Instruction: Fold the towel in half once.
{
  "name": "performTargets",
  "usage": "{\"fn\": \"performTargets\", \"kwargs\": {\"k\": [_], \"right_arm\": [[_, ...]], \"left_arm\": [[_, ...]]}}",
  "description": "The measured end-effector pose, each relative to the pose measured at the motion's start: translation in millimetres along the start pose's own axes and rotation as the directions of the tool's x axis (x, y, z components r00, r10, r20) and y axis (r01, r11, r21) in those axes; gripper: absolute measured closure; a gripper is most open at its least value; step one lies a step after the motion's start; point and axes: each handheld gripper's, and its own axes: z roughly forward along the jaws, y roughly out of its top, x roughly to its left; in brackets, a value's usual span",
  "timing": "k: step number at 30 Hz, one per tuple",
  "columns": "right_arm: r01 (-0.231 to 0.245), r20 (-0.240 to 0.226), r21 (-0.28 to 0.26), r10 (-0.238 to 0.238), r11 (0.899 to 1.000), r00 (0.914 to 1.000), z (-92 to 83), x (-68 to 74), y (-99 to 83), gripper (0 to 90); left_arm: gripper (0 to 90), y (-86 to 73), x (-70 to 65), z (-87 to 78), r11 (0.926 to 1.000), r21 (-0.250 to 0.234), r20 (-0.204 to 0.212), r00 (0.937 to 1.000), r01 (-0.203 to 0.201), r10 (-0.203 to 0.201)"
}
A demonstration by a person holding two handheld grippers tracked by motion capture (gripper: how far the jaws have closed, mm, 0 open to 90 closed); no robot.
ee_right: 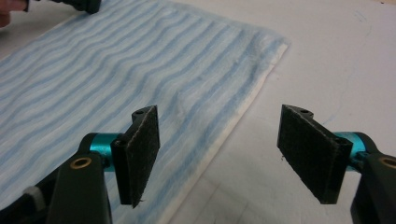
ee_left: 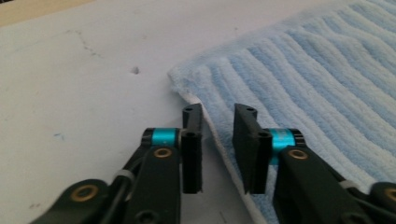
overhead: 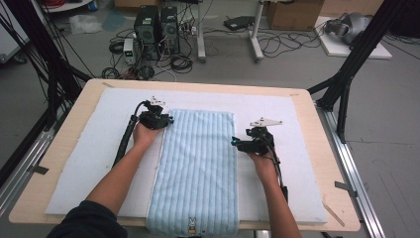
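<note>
Fingers of the left gripper (ee_left: 219, 149) stand narrowly apart astride the towel (overhead: 198, 163) edge, pads not pressing; right gripper (ee_right: 229, 158) gapes wide over the opposite edge. Towel lies flat on the mat (overhead: 89, 163). Risk: closing high may pinch one layer only, causing slip

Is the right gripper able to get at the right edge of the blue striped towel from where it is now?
Probably yes. The right gripper has its jaws wide, straddling the blue striped towel edge where it lies flat on the white mat, with nothing in between.
</note>
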Motion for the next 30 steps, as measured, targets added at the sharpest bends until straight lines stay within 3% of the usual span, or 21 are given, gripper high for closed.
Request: {"fn": "performTargets", "kwargs": {"k": [3, 9, 11, 15, 19, 21, 22, 25, 26, 30], "right_arm": [[0.002, 0.007, 0.028, -0.002, 1.0, 1.0, 11.9, -3.1, 7.8, 31.8], [0.024, 0.041, 0.1, -0.028, 0.995, 0.9988, 38.4, -7.7, 24.6, 35.4], [0.027, 0.046, 0.118, -0.032, 0.993, 0.9984, 45.9, -9.8, 29.8, 39.7], [-0.026, 0.092, 0.102, 0.017, 0.994, 0.9957, 56.7, -17.0, 36.3, 54.1], [-0.028, 0.123, 0.147, 0.01, 0.989, 0.9924, 71.8, -17.2, 38.6, 56.4], [-0.046, 0.146, 0.145, 0.024, 0.988, 0.9889, 75.5, -15.2, 40.2, 59.7], [-0.059, 0.153, 0.146, 0.036, 0.988, 0.9876, 76.5, -14.2, 41.4, 64.7], [-0.026, 0.128, 0.158, 0.006, 0.987, 0.9917, 80.0, -8.4, 44.4, 84.4], [-0.007, 0.136, 0.169, -0.017, 0.986, 0.9905, 81.1, -5.9, 46.0, 85.4], [-0.022, 0.149, 0.168, -0.003, 0.985, 0.9888, 81.2, -11.6, 48.4, 86.3]], "left_arm": [[86.3, 0.6, -2.7, 0.4, 0.9997, 0.003, 0.0, 0.9997, -0.026, 0.026], [87.5, -1.1, 2.5, 0.1, 0.9993, -0.005, 0.031, 0.9988, 0.037, -0.037], [87.6, -1.6, 3.6, 0.1, 0.9986, -0.008, 0.038, 0.9979, 0.053, -0.052], [87.7, -2.3, 4.9, 0.1, 0.9974, -0.013, 0.047, 0.9965, 0.07, -0.07], [87.8, -2.8, 5.3, -0.1, 0.9967, -0.012, 0.052, 0.9955, 0.08, -0.08], [87.9, -3.2, 5.1, -0.3, 0.9965, -0.015, 0.053, 0.9953, 0.082, -0.081], [87.9, -3.4, 5.5, -0.6, 0.9961, -0.013, 0.056, 0.9946, 0.088, -0.087], [88.1, -3.8, 6.1, -0.9, 0.9941, -0.015, 0.064, 0.9923, 0.107, -0.106], [88.2, -3.8, 6.2, -1.0, 0.9942, -0.015, 0.063, 0.9924, 0.106, -0.105], [88.3, -1.8, 7.1, -1.9, 0.992, -0.04, 0.05, 0.9919, 0.119, -0.117]]}}
